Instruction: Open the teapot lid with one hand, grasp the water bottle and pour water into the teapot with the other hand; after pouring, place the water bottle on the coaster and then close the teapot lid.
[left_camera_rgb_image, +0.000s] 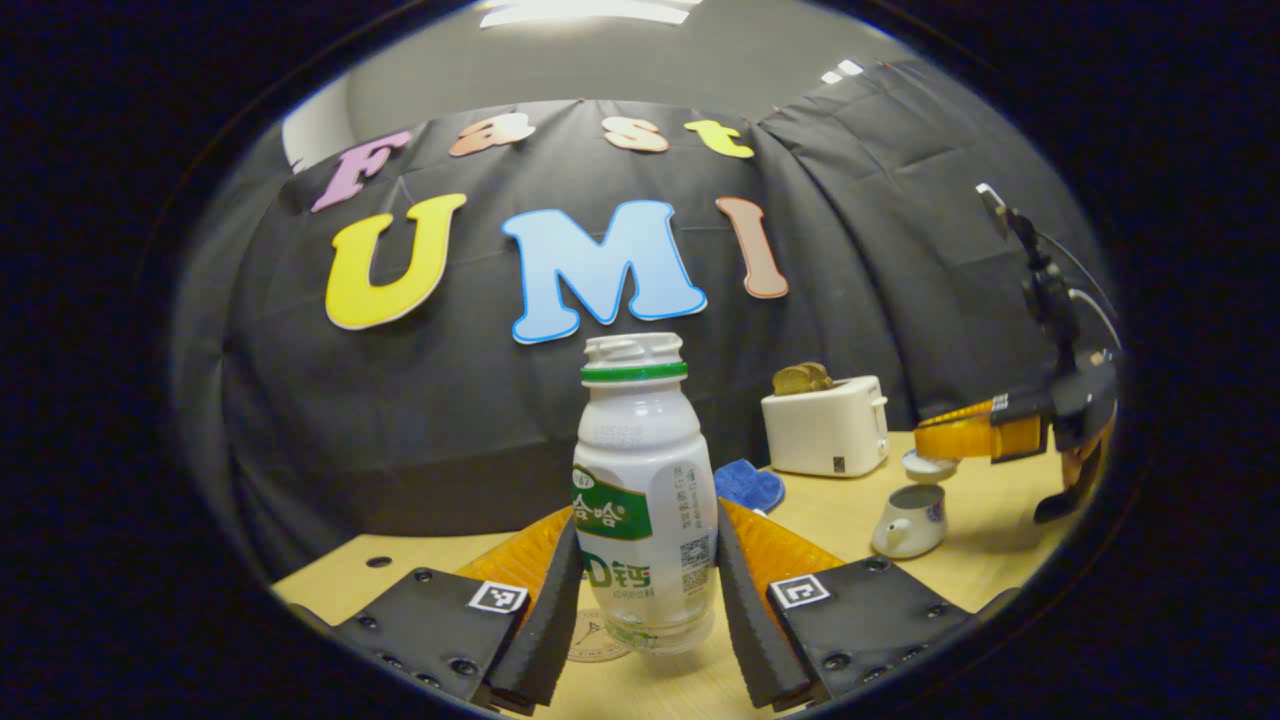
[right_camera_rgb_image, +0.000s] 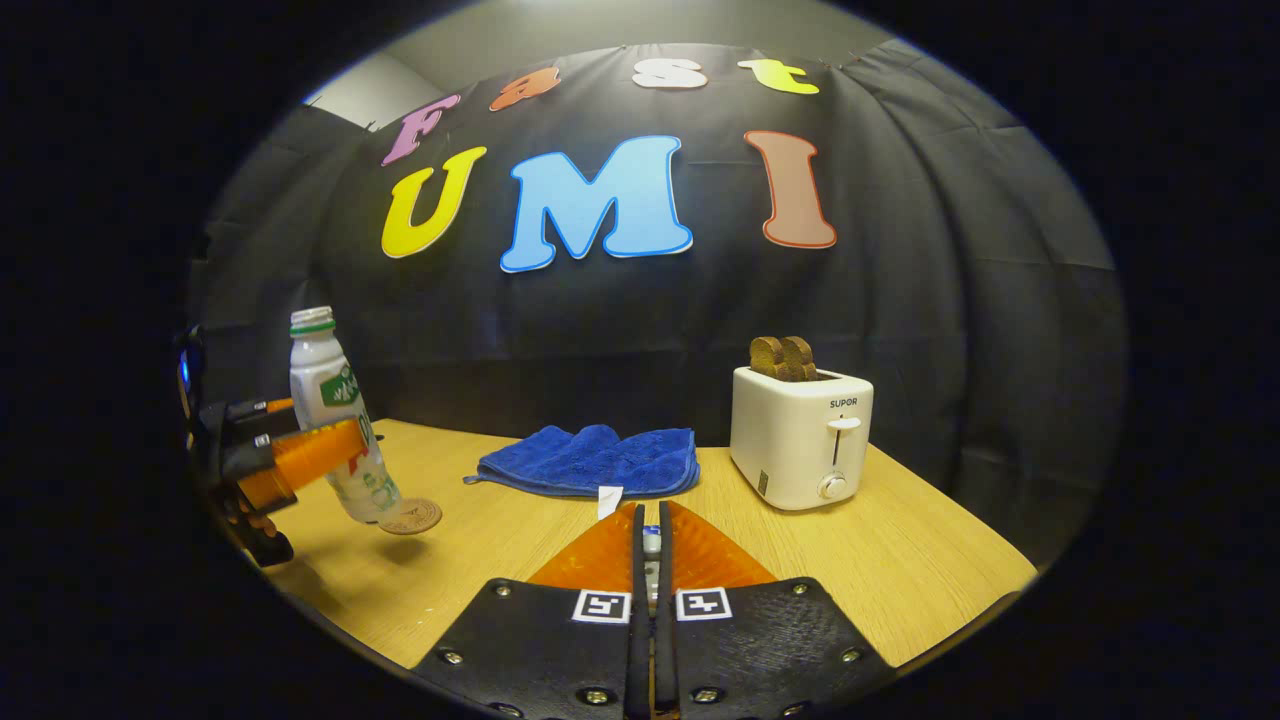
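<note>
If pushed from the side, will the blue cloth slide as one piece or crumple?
The blue cloth lies in soft, loose folds, so it would likely bunch up, not slide whole. It also seems light and floppy to lift.

Black cloth wall (right_camera_rgb_image: 950, 330) is hanging behind the wooden table (right_camera_rgb_image: 900, 570), wrinkling toward its right side. Grey ceiling (left_camera_rgb_image: 620, 60) is carrying strip lights (left_camera_rgb_image: 590, 12), glowing overhead. A white toaster (right_camera_rgb_image: 800, 435) is sitting near the table's back edge, beside a blue cloth (right_camera_rgb_image: 590, 460) lying folded.
</note>
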